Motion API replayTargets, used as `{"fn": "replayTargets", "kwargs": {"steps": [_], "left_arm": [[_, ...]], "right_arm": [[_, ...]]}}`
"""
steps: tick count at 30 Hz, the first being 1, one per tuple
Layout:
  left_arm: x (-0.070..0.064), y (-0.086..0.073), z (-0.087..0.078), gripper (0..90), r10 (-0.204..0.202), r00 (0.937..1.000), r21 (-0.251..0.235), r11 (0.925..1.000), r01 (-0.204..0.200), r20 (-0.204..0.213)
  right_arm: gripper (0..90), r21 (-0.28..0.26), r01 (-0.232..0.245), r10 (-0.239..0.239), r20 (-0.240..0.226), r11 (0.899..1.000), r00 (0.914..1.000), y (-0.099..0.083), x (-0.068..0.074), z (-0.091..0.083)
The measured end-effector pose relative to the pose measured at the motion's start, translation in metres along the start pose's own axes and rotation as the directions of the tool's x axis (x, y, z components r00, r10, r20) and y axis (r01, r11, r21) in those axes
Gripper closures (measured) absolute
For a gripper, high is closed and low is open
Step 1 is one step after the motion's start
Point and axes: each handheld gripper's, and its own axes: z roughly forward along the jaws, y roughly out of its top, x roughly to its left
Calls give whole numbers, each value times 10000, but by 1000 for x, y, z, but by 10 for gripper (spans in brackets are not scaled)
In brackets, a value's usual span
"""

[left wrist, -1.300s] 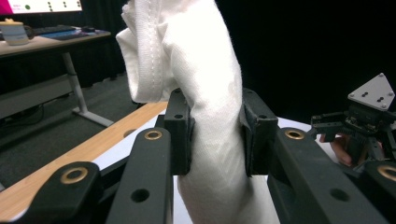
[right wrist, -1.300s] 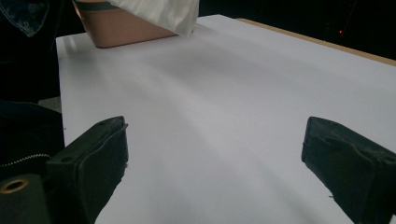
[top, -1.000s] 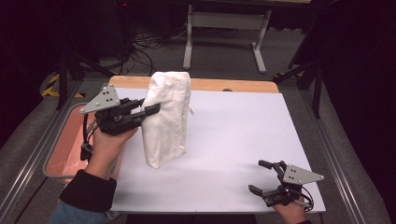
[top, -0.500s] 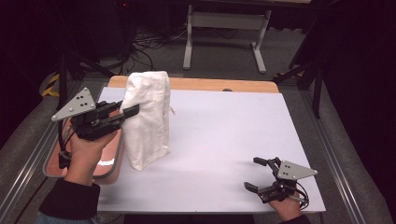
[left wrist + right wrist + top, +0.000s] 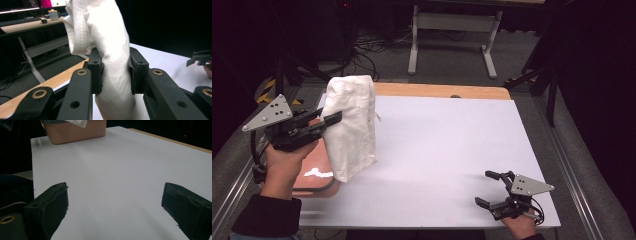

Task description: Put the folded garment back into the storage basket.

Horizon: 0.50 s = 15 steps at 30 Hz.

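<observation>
White cloth (image 5: 349, 127): folded or bunched garment, hanging lengthwise at left of centre in the high view, upper end raised, lower end touching the white worktop (image 5: 447, 150) beside a pinkish-brown tray (image 5: 314, 182). Fabric plain white, soft creases; a stitched hem shows at upper left in the left gripper view (image 5: 80, 27).

Left tongs (image 5: 324, 125): clenched on the cloth about mid-height, held by the person's left hand (image 5: 282, 162) at the left edge of the high view. In the left gripper view the cloth (image 5: 112, 70) runs between the two black pads (image 5: 96, 70), squeezed narrow there and bulging above.

Right tongs (image 5: 487, 192): released, jaws spread wide, holding nothing, resting low at lower right of the high view, well apart from the cloth. The right gripper view shows bare worktop (image 5: 120, 170) between its jaws, and the tray's wall (image 5: 75, 131) at top left with a scrap of white over its rim.

Around: wooden strip (image 5: 437, 91) along the far edge of the worktop; a grey metal stand (image 5: 452, 30) and cables on the floor beyond. Nothing lies between cloth and right tongs.
</observation>
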Motion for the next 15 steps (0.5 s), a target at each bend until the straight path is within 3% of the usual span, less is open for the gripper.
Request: {"fn": "replayTargets", "kwargs": {"steps": [15], "left_arm": [[17,-6,-28,693,-102,9987,55,9999,105,-505]], "right_arm": [[76,47,-109,108,44,9999,9999,-2,1,-1]]}}
